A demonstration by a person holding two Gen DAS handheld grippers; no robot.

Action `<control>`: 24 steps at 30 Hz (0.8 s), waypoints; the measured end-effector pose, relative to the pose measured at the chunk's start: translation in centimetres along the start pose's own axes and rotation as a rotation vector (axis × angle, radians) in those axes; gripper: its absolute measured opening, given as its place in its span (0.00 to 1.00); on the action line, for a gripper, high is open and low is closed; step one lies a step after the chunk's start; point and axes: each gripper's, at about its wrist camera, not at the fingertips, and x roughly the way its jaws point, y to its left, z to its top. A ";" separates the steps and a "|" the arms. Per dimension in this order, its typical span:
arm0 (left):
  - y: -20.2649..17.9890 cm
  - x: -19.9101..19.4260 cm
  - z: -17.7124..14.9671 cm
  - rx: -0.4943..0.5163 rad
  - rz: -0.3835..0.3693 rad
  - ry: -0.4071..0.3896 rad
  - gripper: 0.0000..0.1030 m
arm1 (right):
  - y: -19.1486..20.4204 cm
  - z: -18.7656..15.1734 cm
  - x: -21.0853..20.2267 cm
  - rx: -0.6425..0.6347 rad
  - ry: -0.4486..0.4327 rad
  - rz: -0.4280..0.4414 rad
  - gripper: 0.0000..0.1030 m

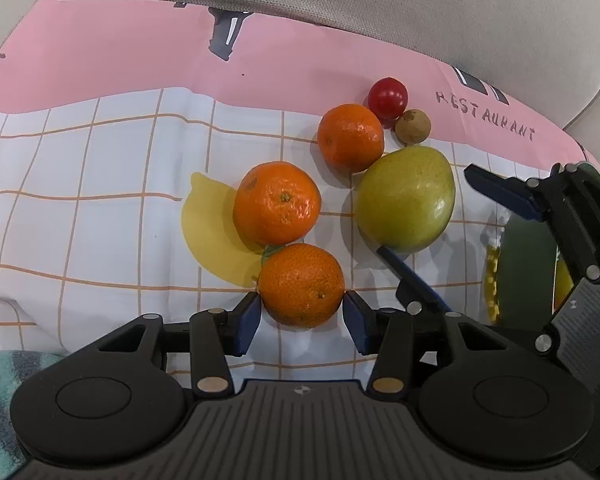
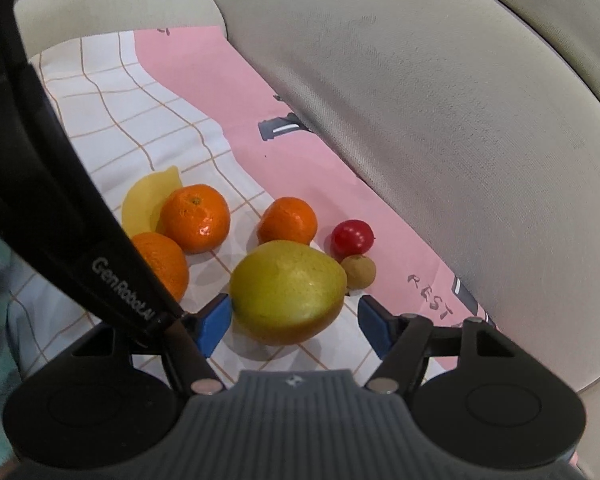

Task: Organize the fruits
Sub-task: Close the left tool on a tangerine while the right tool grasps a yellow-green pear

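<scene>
Underneath, a pink-and-checked cloth (image 1: 100,184) covers the beige sofa (image 2: 440,120)

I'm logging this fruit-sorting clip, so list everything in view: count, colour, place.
oranges: three, orange, on the white checked part of the cloth; the nearest one sits between the left tool's fingers.
mango: one, yellow-green, right of the oranges, between the right tool's fingers.
red fruit: one, red, small and round, on the pink band behind the far orange.
brown fruit: one, brown, small, beside the red fruit.
cloth: one, white with orange grid, pink band with the word RESTAURANT and a printed yellow lemon shape, spread over a beige cushion.
left tool: black with blue pads, jaws around the nearest orange, grip uncertain.
right tool: black with blue pads, open around the mango.
</scene>
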 end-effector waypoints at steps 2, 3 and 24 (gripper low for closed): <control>0.1 0.2 0.0 -0.012 -0.014 0.004 0.54 | 0.0 -0.1 0.2 0.006 0.003 0.009 0.65; 0.2 0.3 0.0 -0.016 -0.021 0.010 0.54 | 0.0 -0.1 0.4 0.004 0.006 0.010 0.65; 0.2 0.7 -0.4 -0.012 -0.025 0.005 0.46 | 1.1 -0.9 1.0 -0.062 -0.042 -0.023 0.63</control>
